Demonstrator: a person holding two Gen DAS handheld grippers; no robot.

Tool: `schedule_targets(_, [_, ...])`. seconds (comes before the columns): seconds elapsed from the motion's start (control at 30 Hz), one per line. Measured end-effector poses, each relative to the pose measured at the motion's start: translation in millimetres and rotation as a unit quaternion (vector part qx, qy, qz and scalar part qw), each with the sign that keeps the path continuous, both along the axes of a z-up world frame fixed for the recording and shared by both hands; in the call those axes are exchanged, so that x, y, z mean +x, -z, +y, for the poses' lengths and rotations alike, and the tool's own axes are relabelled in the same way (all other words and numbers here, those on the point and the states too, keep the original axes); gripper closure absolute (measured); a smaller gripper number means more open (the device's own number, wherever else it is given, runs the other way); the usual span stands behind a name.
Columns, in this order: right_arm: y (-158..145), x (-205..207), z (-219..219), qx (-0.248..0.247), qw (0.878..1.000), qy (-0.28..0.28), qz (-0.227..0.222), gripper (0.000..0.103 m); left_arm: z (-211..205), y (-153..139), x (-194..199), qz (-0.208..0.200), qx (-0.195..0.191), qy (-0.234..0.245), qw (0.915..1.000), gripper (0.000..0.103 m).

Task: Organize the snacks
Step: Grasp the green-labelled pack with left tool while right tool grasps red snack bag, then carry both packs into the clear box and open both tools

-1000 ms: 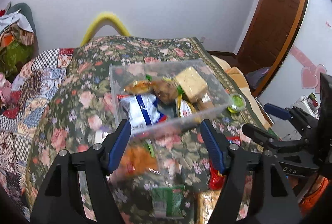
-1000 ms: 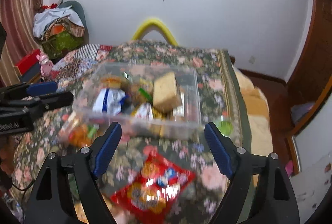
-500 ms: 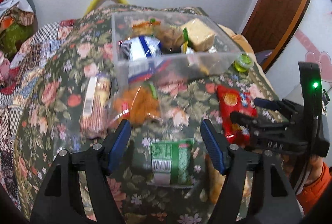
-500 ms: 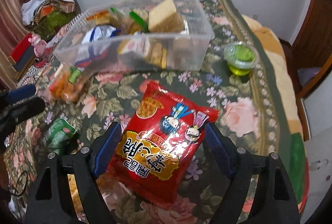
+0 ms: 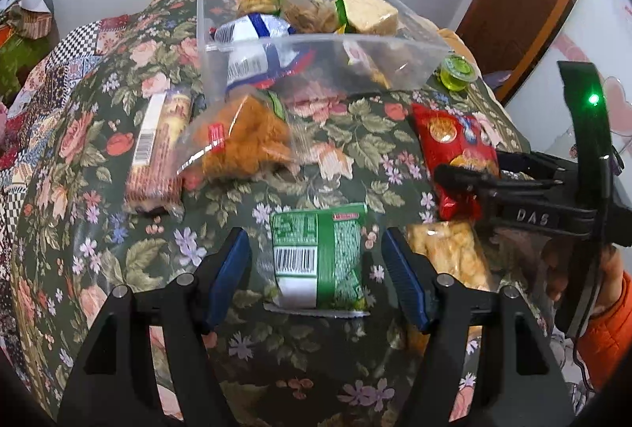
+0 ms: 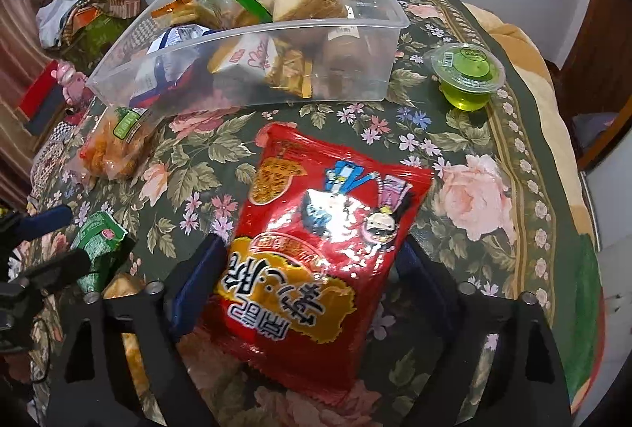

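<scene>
A clear plastic bin (image 5: 316, 47) (image 6: 252, 71) holding several snack packs stands on the floral cloth. My left gripper (image 5: 316, 269) is open, its fingers on either side of a green snack pack (image 5: 320, 253) lying flat; the pack also shows in the right wrist view (image 6: 100, 241). My right gripper (image 6: 312, 269) is open, its fingers straddling a red snack bag (image 6: 320, 237) that lies on the cloth; the bag shows in the left wrist view (image 5: 454, 146) too. The right gripper (image 5: 474, 170) appears there over the bag.
An orange crisps bag (image 5: 241, 146) and a long biscuit pack (image 5: 158, 150) lie left of the bin's front. A green jelly cup (image 6: 468, 75) stands right of the bin. A pale puffed-snack pack (image 5: 450, 253) lies near the green pack. The table edge drops off right.
Both grippers have tilted down and moved closer to the table. The green pack now sits between the left fingers, and the red bag between the right fingers.
</scene>
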State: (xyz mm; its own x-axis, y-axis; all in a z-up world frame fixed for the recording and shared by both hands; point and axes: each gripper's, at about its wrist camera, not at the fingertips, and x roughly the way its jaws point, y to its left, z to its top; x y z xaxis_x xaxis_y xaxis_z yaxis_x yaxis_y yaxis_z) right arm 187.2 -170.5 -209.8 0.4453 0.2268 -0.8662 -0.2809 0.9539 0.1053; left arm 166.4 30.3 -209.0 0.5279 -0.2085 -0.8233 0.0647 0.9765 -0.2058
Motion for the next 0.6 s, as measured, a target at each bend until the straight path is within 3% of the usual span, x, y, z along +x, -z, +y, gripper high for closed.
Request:
schedule_targets(0.07, [-1.1,-1.7,-3.5,0.003,1.0,0.001,-0.004,0.035,0.1,3.5,0.3,0.007,-0.006,-0.001,1.0,0.034])
schedule_targets(0.3, [-2.8,-1.2,-9.3,0.005,1.0,0.006,-0.014,0.037,-3.4,15.4,-0.3,0.015,-0.008,-0.003,0.9999,0.035])
schedule_targets(0.47, [-8.2,-3.3,-15.1,0.01,1.0,0.009,-0.018,0.037,1.8,17.5,-0.2,0.008,-0.016,-0.01,0.9998,0.059])
schedule_targets(0.6, [-19.8,-6.7,-18.3,0.018,0.999,0.013,-0.03,0.037,5.9,14.4,-1.5,0.008,-0.023,-0.011,0.9997,0.061])
